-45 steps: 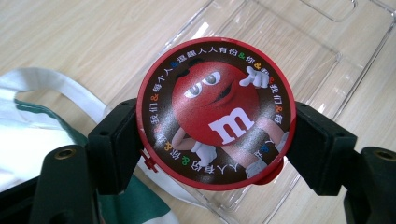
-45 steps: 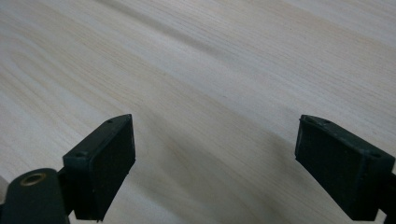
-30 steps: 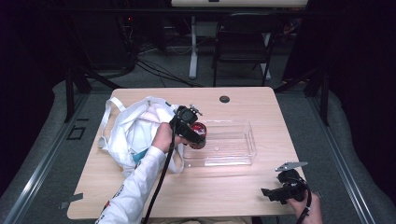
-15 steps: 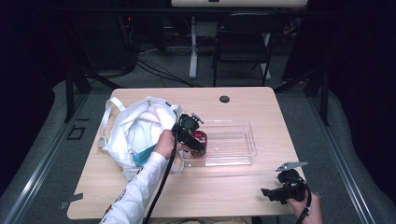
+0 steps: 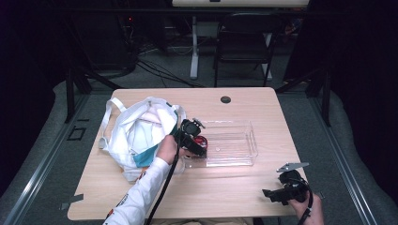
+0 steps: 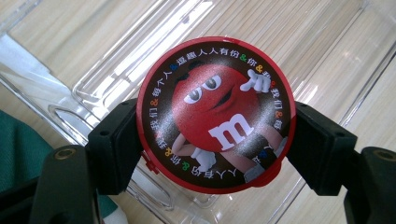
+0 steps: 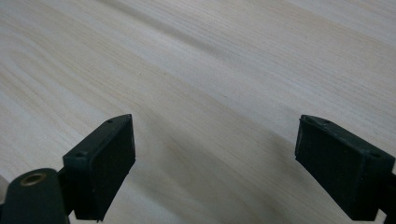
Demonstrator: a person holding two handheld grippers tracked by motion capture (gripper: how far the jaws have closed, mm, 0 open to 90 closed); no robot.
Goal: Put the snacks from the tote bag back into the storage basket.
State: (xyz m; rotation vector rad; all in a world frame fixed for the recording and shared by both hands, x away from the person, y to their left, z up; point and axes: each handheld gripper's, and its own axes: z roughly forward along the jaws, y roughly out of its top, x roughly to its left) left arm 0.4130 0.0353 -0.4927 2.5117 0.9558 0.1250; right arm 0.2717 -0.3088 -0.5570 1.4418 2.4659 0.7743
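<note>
A round red candy tin (image 6: 215, 114) with a red cartoon face and an "m" on its lid sits between the jaws of my left gripper (image 6: 212, 140), which is shut on its sides. In the high view the left gripper (image 5: 193, 136) holds the tin (image 5: 201, 140) over the left end of a clear plastic tray (image 5: 244, 145). The tray's ribbed floor (image 6: 322, 42) lies just beyond the tin. My right gripper (image 5: 277, 193) rests low at the table's front right corner, open, with bare wood between its fingers (image 7: 105, 163).
A white cloth bag (image 5: 136, 133) with a teal patch lies on the table's left half, touching the tray's left end. A small black disc (image 5: 225, 99) sits near the far edge. A chair (image 5: 244, 44) stands behind the wooden table (image 5: 220, 192).
My left gripper has carried the tin rightward and toward me, from the bag's edge down over the tray's left end. The right gripper has stayed still.
</note>
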